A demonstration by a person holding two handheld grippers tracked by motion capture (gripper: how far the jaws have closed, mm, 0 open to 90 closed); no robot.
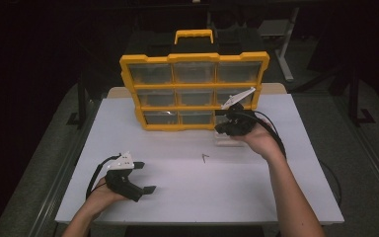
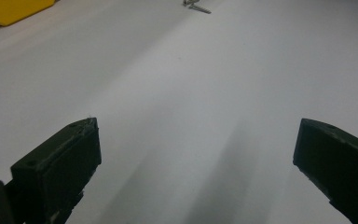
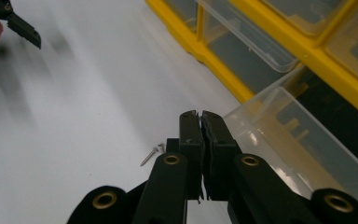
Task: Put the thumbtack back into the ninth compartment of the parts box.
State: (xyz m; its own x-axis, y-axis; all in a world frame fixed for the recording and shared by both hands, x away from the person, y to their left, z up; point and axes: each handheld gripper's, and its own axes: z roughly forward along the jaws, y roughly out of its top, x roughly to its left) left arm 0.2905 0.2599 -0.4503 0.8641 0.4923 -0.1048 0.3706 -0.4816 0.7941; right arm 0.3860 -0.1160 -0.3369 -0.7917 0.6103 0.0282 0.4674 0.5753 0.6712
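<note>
Clear plastic drawer [image 3: 298,140], pulled out of the bottom right slot of the yellow organiser case [image 1: 194,59], sits on the white table [image 1: 177,192] just beside the right gripper [image 3: 200,114], whose black jaws are pressed together on nothing. Two small metal screws [image 1: 205,157] lie near mid-table. The left gripper [image 1: 148,177] rests low at the near left, jaws wide apart and empty.

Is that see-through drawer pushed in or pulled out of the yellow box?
Pulled out. The clear drawer sits on the white table beside the yellow box, near the right tool.
</note>
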